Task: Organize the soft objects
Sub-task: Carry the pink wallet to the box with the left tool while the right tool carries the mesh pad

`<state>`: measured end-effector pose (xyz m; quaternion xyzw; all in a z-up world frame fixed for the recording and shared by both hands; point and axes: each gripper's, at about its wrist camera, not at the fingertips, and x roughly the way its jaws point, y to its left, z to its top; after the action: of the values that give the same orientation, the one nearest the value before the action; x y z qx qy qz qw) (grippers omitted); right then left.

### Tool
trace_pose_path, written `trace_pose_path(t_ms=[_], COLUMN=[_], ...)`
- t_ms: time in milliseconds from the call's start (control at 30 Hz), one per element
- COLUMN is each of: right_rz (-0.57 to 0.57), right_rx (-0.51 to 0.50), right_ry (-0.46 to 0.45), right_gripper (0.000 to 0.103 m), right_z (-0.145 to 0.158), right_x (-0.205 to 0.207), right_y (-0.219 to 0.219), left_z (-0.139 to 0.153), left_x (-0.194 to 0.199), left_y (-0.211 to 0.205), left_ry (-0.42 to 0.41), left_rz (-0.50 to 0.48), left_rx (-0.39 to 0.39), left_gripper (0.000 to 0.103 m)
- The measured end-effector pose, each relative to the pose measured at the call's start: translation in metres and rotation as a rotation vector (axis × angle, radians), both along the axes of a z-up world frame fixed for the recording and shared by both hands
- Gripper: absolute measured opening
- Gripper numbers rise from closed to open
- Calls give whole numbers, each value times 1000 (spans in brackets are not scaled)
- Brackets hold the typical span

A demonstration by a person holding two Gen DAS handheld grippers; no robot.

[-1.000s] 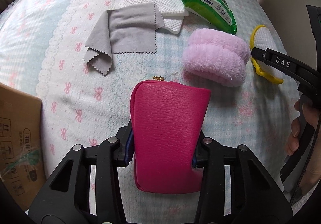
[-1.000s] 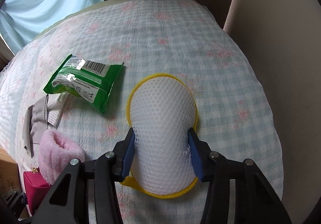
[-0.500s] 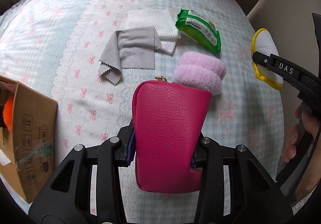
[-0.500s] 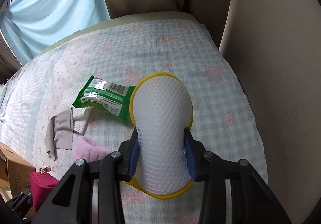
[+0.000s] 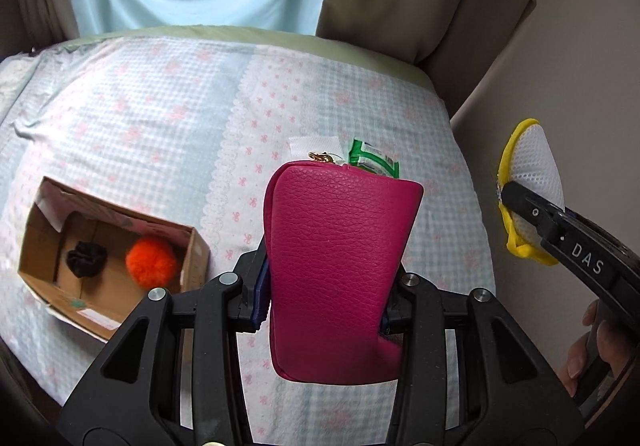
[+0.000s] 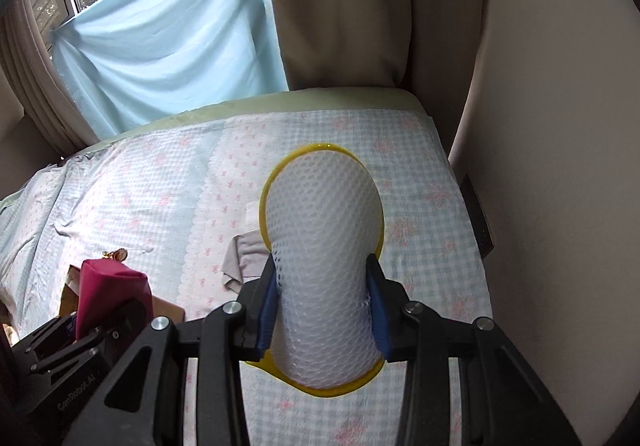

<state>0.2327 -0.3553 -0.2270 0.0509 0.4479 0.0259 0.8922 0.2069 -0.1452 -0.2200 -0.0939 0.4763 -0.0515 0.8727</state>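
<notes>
My left gripper (image 5: 324,306) is shut on a magenta leather pouch (image 5: 340,254) with a gold zip pull, held upright high above the bed. My right gripper (image 6: 322,310) is shut on a white mesh sponge with a yellow rim (image 6: 324,230), which bulges out past the blue pads. In the left wrist view the sponge (image 5: 536,166) and the right gripper's finger (image 5: 520,198) hang at the right edge, with a hand below. In the right wrist view the pouch (image 6: 108,290) shows at lower left.
An open cardboard box (image 5: 196,258) lies on the bed at left, holding an orange pom-pom (image 5: 151,260) and a black scrunchie (image 5: 86,258). A green wipes pack (image 5: 372,162) and a white cloth (image 5: 314,145) peek from behind the pouch. A grey cloth (image 6: 248,258) lies below the sponge. A beige wall is at right.
Both grippers have risen well above the bed with the pouch and the sponge still held. The open box has come fully into view at left. The pink fluffy roll is now hidden.
</notes>
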Motion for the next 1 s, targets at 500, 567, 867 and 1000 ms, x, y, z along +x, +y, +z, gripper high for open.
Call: trace_pose_path(t_ms=[500,567,867,1000], right_rz=[172,178,112,72], right_rx=[54,59,164,202], right_ry=[7,27,181,269], right_gripper=[36,36,36,36], right_z=[60,54,-14,-52], right_x=[-79,-80,-66,-53], right_y=[189,221,323,353], left_z=[43,34,-31,-67], left_x=[-47,-47,-17,1], left_y=[194,223,314,328], left_ry=[49,75,204,265], left_rz=[6,-5,-103,-157], left_rx=[56,64,130,160], left_gripper=[36,36,36,36])
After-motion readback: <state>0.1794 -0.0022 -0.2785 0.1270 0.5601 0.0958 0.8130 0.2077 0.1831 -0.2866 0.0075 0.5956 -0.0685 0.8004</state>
